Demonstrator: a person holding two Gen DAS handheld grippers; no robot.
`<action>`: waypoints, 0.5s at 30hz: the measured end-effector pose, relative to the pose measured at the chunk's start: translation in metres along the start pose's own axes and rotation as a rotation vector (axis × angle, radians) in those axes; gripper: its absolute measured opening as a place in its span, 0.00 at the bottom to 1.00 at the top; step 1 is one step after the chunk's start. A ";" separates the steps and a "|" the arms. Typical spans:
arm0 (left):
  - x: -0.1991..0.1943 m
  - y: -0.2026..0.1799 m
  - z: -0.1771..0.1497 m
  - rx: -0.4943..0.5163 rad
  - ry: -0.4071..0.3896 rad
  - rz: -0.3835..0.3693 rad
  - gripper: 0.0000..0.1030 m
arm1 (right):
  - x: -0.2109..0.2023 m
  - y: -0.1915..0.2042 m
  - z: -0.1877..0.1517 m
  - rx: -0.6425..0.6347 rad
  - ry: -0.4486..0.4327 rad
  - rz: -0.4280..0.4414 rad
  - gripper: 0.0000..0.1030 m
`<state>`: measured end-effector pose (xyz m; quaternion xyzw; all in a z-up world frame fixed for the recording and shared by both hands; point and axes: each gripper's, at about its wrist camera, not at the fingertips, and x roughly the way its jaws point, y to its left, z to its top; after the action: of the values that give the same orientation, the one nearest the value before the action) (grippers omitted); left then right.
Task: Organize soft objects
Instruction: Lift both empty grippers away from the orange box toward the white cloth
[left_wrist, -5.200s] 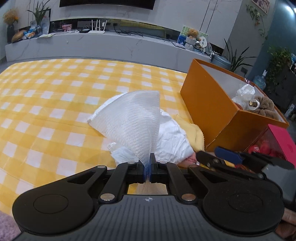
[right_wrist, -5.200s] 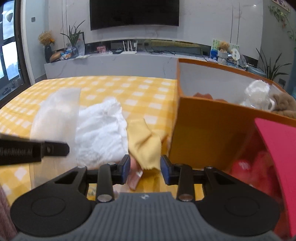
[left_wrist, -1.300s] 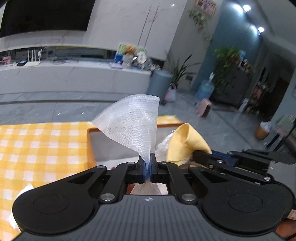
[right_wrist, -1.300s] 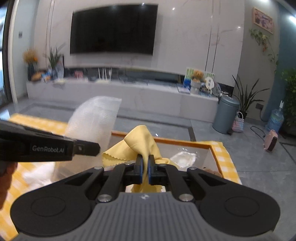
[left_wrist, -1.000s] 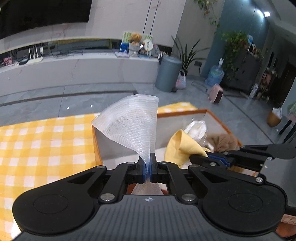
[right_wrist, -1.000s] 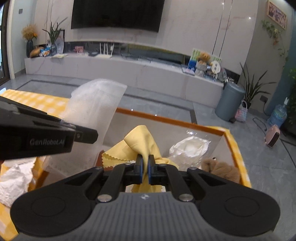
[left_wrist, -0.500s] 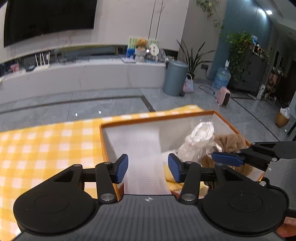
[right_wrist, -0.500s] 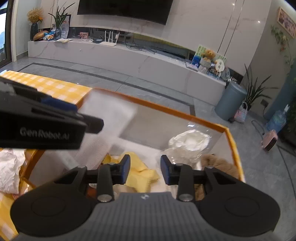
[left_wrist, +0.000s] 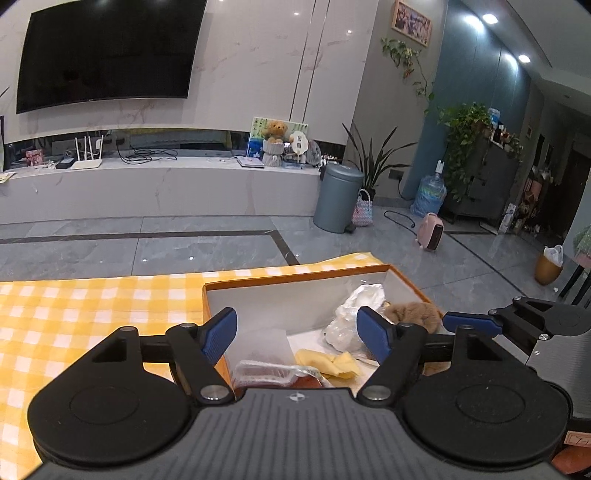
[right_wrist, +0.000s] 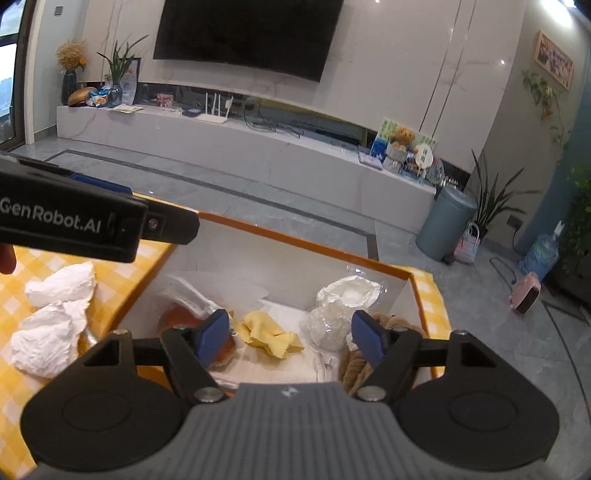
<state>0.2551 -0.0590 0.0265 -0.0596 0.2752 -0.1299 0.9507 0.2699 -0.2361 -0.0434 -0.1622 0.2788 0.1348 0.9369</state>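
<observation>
Both grippers, left (left_wrist: 297, 334) and right (right_wrist: 291, 339), have just opened, empty; yellow cloth (right_wrist: 271, 334) lies in orange box (right_wrist: 295, 238). White crumpled cloth (right_wrist: 48, 325) remains outside.

The near wall of the orange box (right_wrist: 295, 236) lay hidden behind the right hand-held gripper (right_wrist: 291, 338) body, and so did the lower part of the brown plush toy (right_wrist: 356, 363). A reddish packet (left_wrist: 273, 373) at the box's near end was half covered and too blurred to identify. The white mesh cloth (right_wrist: 192, 295) was smeared and hard to read. The crumpled white cloth (right_wrist: 51, 325) on the desk (left_wrist: 74, 314) showed only in the right wrist view.
</observation>
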 end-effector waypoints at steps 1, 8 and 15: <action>-0.005 -0.001 -0.001 0.002 -0.002 -0.004 0.84 | -0.007 0.002 -0.001 -0.001 -0.008 0.002 0.71; -0.047 -0.008 -0.016 0.006 -0.022 -0.046 0.84 | -0.053 0.019 -0.011 0.001 -0.069 0.026 0.72; -0.091 -0.011 -0.045 0.023 -0.044 -0.056 0.84 | -0.090 0.053 -0.040 0.027 -0.098 0.047 0.78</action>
<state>0.1546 -0.0456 0.0363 -0.0591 0.2510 -0.1584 0.9531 0.1602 -0.2173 -0.0361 -0.1360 0.2380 0.1609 0.9481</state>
